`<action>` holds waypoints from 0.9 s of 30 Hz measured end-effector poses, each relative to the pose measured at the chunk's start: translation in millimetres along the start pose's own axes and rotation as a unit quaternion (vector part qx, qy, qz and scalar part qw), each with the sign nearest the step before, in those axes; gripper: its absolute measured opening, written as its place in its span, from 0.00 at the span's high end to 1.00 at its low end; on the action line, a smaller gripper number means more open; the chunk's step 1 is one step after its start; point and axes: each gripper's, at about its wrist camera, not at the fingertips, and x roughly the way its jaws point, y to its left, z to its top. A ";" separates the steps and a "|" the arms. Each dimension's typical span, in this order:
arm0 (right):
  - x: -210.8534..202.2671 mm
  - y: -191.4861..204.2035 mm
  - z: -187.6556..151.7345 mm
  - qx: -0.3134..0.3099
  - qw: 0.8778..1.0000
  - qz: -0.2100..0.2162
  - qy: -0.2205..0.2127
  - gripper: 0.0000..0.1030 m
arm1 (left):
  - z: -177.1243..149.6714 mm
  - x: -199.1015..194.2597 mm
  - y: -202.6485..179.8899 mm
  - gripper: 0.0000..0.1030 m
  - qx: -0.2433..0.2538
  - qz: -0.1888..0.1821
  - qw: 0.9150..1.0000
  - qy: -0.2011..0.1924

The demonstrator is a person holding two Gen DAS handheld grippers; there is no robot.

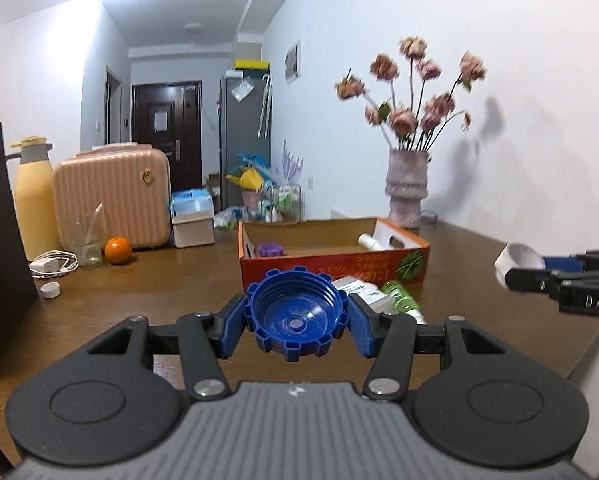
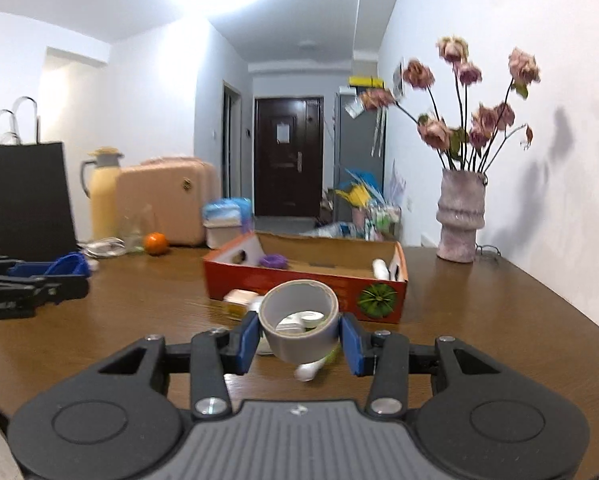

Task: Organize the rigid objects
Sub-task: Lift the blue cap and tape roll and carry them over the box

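Note:
My left gripper (image 1: pixel 297 322) is shut on a large blue ridged cap (image 1: pixel 297 314) and holds it above the brown table, in front of the orange cardboard box (image 1: pixel 331 266). My right gripper (image 2: pixel 299 336) is shut on a grey tape roll (image 2: pixel 299 320), also in front of the box (image 2: pixel 299 284). The box holds a purple item (image 1: pixel 270 249) and a white bottle (image 1: pixel 369 242). A white carton (image 1: pixel 363 292) and a green tube (image 1: pixel 403 300) lie before the box. In the left wrist view the right gripper (image 1: pixel 515 270) shows with the tape roll; in the right wrist view the left gripper (image 2: pixel 69 268) shows with the cap.
A vase of dried roses (image 1: pixel 406 188) stands at the back right by the wall. A pink case (image 1: pixel 113 196), yellow thermos (image 1: pixel 33 204), glass (image 1: pixel 86 246), orange (image 1: pixel 118 251), charger (image 1: pixel 51 266) and small white cap (image 1: pixel 50 290) sit at the left. A black bag (image 2: pixel 27 200) stands far left.

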 end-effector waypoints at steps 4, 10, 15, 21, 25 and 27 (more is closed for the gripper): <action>-40.1 16.7 -0.7 0.001 0.999 0.011 -0.031 0.58 | 1.9 -32.0 -6.3 0.47 -0.001 -0.005 1.000 -0.022; -86.8 34.6 0.6 -0.009 0.997 0.013 -0.073 0.58 | 11.8 -69.1 -14.9 0.47 -0.002 -0.017 0.998 -0.067; -86.4 34.1 -1.0 -0.005 0.997 0.006 -0.075 0.58 | 13.3 -67.0 -18.9 0.47 -0.006 -0.027 0.998 -0.064; -75.6 28.8 -3.5 0.010 0.998 0.007 -0.067 0.58 | 9.0 -55.0 -11.8 0.47 -0.017 -0.024 0.998 -0.047; -62.6 23.3 -1.3 0.019 0.998 0.007 -0.065 0.58 | 15.6 -42.7 -9.1 0.47 -0.015 -0.024 0.998 -0.054; -53.9 21.3 1.4 0.019 0.998 0.004 -0.063 0.58 | 21.2 -32.6 -6.6 0.47 -0.017 -0.026 0.998 -0.057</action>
